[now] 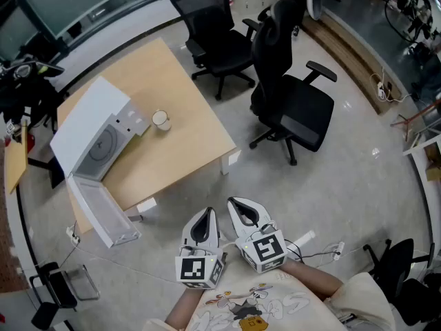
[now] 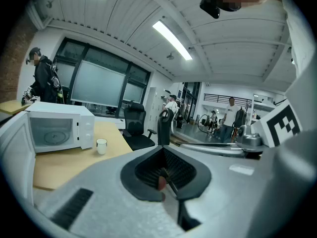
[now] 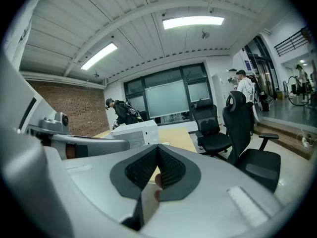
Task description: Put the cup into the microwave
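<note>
Looking down, head view: the left claw (image 1: 207,214) and the right claw (image 1: 238,204) sit side by side at the bottom of the frame, each with its marker cube nearest the person, above the floor and well apart from the bench (image 1: 193,136).
Cup, head view: the white cup (image 1: 160,120) stands upright on the bench, just beside the front corner of the microwave (image 1: 89,126) and outside it.
Door, head view: the microwave door (image 1: 100,212) is swung wide open, reaching past the near edge of the bench.
Chairs, head view: two black office chairs (image 1: 289,95) stand on the floor beyond the far side of the bench.
Left claw, left gripper view: the left claw (image 2: 166,175) has its jaws pressed together with nothing between them.
Scene, left gripper view: the cup (image 2: 101,146) is on the bench to the right of the microwave (image 2: 59,128), far ahead of the jaws; a person (image 2: 44,81) stands behind the microwave.
Right claw, right gripper view: the right claw (image 3: 157,175) is closed too, pads meeting at the tip, empty.
Scene, right gripper view: the microwave (image 3: 136,133) shows past the jaws, the office chairs (image 3: 247,133) to the right.
</note>
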Motion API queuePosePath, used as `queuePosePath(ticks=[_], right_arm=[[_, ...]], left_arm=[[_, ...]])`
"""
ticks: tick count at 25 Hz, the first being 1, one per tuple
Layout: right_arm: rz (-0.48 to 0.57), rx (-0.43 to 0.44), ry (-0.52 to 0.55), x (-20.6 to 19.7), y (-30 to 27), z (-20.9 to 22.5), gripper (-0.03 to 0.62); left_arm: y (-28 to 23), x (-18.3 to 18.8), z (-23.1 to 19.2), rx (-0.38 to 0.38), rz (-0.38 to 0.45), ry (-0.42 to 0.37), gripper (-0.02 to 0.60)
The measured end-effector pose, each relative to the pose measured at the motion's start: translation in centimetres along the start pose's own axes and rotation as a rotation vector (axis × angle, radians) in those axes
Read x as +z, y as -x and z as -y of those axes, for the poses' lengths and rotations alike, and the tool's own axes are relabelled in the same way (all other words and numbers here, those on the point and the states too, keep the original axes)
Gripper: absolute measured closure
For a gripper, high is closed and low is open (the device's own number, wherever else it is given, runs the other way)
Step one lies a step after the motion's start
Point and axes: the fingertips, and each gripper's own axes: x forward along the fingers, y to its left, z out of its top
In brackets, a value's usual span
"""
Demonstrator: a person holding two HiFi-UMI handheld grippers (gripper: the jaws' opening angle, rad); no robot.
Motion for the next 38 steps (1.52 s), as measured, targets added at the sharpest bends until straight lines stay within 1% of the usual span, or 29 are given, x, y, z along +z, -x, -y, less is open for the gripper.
queuePosePath(ticks=[4,12,17,25,31,35,38], right_arm=[[0.003,-0.029,0.004,0.2,-1.1,0.9,0.589],[0.002,-0.020,0.014,0.0,-1.0,-0.3,0.589],[-0.014,0.034,-0.037,-0.3,-1.4,-1.3,0.588],[-0.011,0.027,-0.015,-0.8,-3.6,-4.0,0.588],[-0.023,0.022,-0.003,-2.2,-5.9,-6.1,0.588],[-0.038,0.033,-0.001,-1.4,-8.1,-5.7,0.588],[-0.038,0.038,-0.002,-0.3,-10.5,-3.9,0.588]], left_arm=[[-1.3,0.3,-0.6,-0.015,0.019,-0.016,0.581],[-0.2,-0.3,-1.3,0.002,0.016,0.001,0.581],[0.3,-0.3,-1.4,-0.021,0.019,0.010,0.581],[1.6,-0.5,-4.8,-0.019,0.021,0.031,0.581],[1.6,-1.0,-7.9,-0.018,0.029,0.054,0.581],[0.0,-0.2,-9.2,-0.022,0.018,0.066,0.581],[-2.5,0.9,-10.4,-0.011,0.020,0.068,0.581]])
